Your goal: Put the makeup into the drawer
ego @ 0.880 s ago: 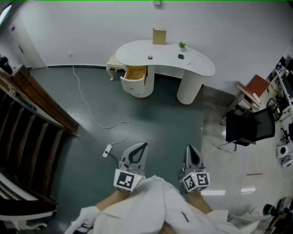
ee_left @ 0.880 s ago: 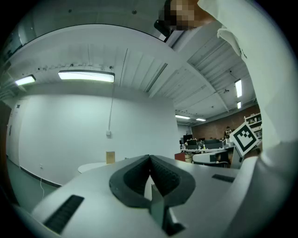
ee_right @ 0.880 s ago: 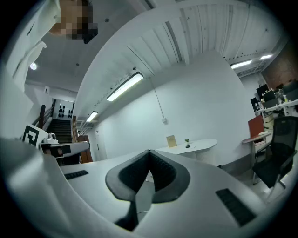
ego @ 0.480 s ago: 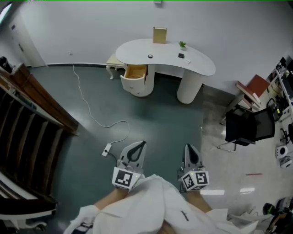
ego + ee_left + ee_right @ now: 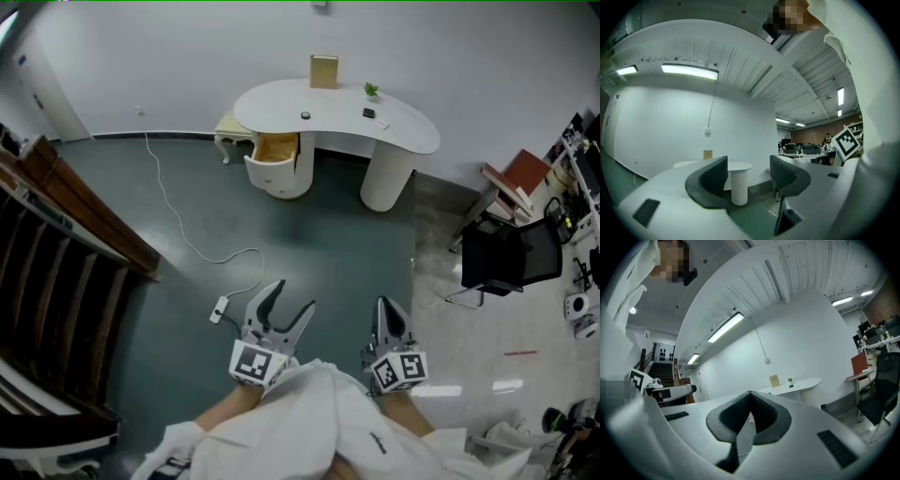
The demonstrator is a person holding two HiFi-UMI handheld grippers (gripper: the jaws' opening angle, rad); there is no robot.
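Far across the room in the head view stands a white curved desk with its wooden drawer pulled open. On the top lie a small dark round item and a small dark flat item; which is makeup I cannot tell. My left gripper is near me, level, open and empty; the left gripper view shows its jaws apart with the desk between them in the distance. Beside it my right gripper is shut and empty, its pads meeting in the right gripper view.
A white cable runs over the green floor to a power strip just left of my left gripper. A wooden stair rail lines the left side. A black chair stands at the right. A brown board and small plant stand on the desk.
My left gripper's jaws have gone from shut to wide open. The right gripper has stayed shut and still.
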